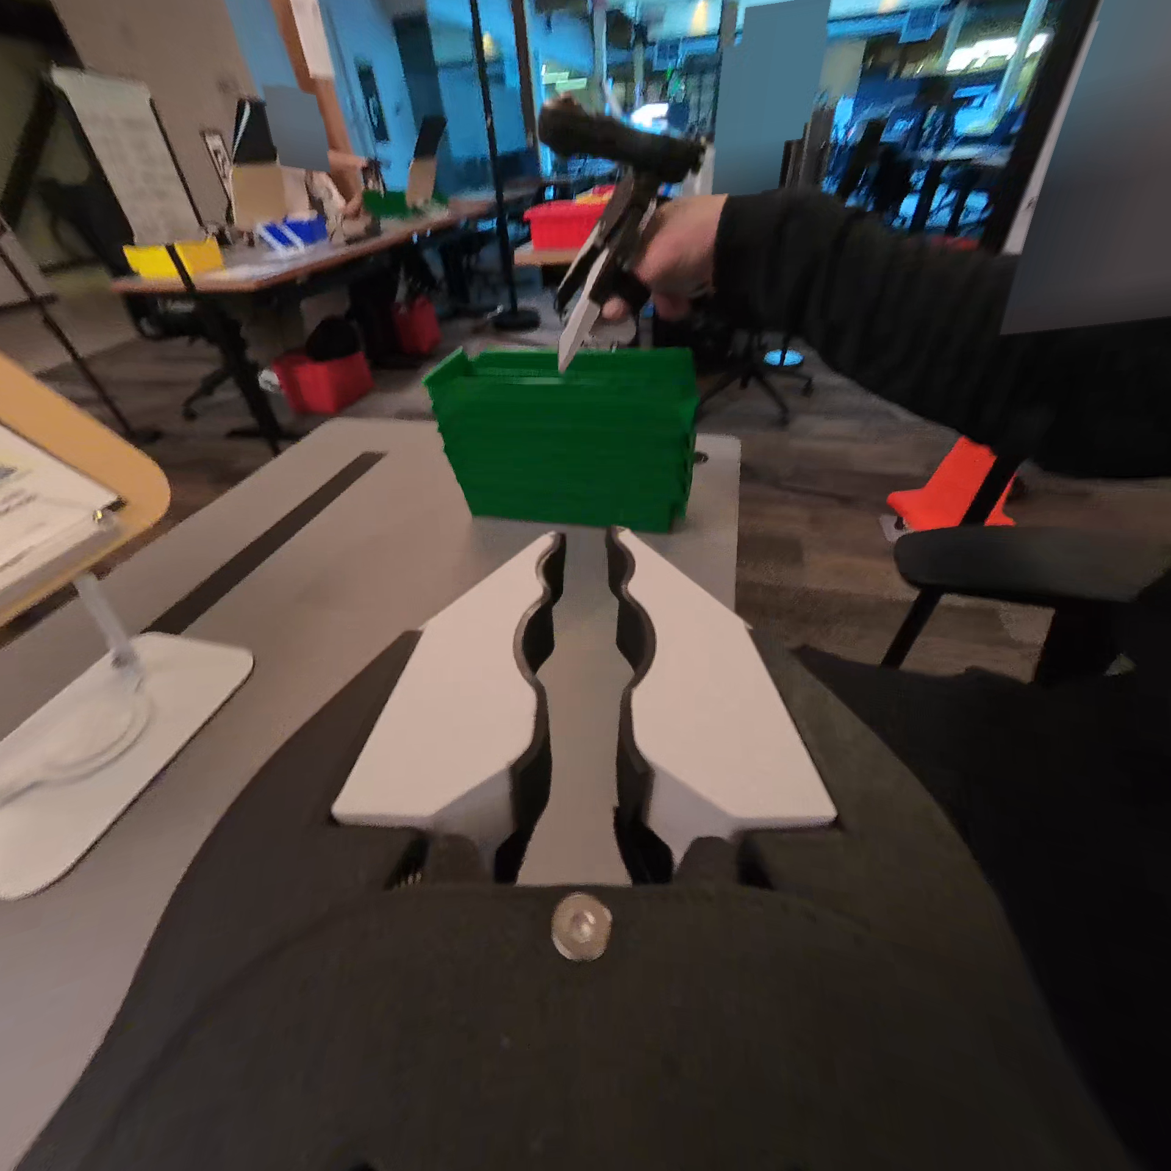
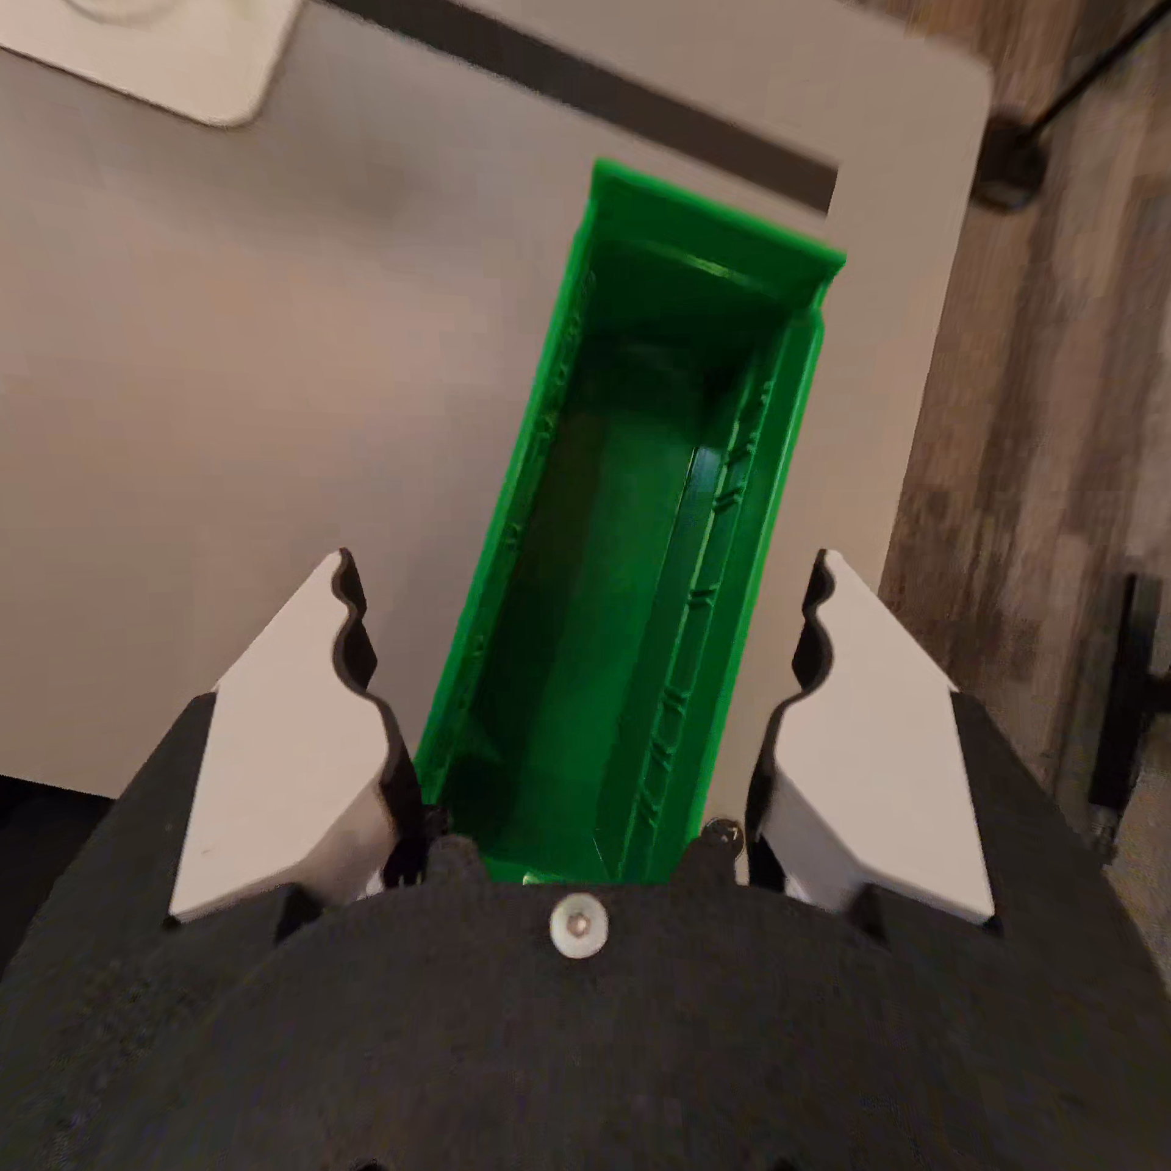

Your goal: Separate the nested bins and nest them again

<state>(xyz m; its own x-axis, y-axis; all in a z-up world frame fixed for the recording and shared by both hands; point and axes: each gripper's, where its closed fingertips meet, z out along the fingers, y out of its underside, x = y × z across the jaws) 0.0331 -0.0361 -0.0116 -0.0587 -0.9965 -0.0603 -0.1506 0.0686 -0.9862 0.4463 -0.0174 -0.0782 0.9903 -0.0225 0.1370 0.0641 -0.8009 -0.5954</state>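
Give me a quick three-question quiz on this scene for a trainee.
1. True or false: the left claw is gripping the green bins.
2. Pick one. The right claw is: A) shut on a bin wall, B) open, looking down into the green bins, C) lying on the floor.
3. Fill in: the green bins stand on the grey ____.

Key: 1 false, it is empty and short of them; 2 B; 3 table.
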